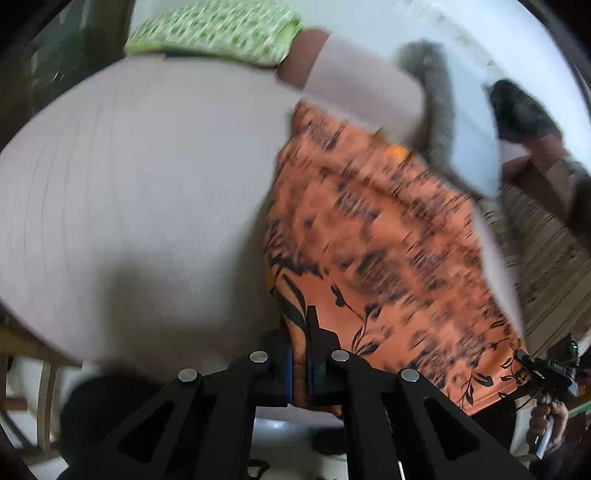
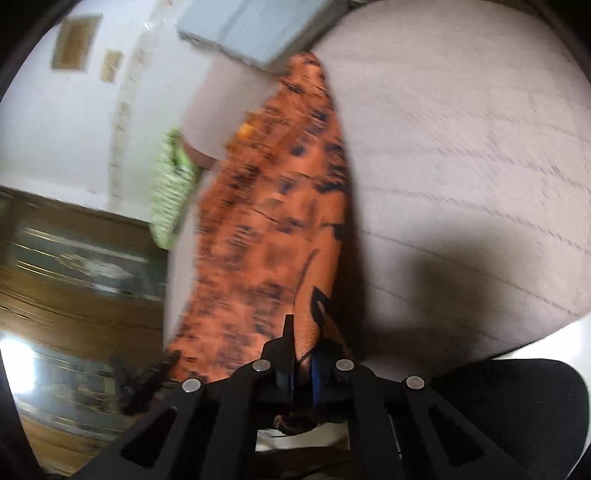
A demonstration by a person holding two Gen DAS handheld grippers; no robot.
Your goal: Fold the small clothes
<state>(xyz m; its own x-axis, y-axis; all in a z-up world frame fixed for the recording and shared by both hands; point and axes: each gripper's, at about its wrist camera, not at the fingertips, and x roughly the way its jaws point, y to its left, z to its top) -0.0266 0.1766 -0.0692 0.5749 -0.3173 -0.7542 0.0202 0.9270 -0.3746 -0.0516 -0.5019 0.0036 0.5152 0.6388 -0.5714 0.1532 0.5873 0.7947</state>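
The pale, faintly lined surface (image 1: 140,177) fills most of both views, though motion blur smears its texture and the fisheye rim cuts off its edges. Across it runs the orange cloth with a dark leaf print (image 1: 373,236), stretched between your two hands and lifted at its near edge; only the print close to each tool reads sharply, the rest dissolves into streaks. Your left tool (image 1: 300,363) is pressed together on one corner of the cloth, the fabric pinched between its blue pads. Your right tool (image 2: 303,363) is likewise closed on the opposite corner, and in the left wrist view it (image 1: 543,373) shows only as a small dark shape at the cloth's far corner, with part of your hand (image 1: 550,421) below it cut off by the frame. At the far side of the surface lies a green patterned cloth (image 1: 218,33), partly hidden behind a pale folded piece (image 1: 354,85). Two dark fuzzy items (image 1: 521,110) beyond that are too blurred to identify. A light grey-blue flat object (image 2: 258,29) sits at the surface's far end, cropped at the top.
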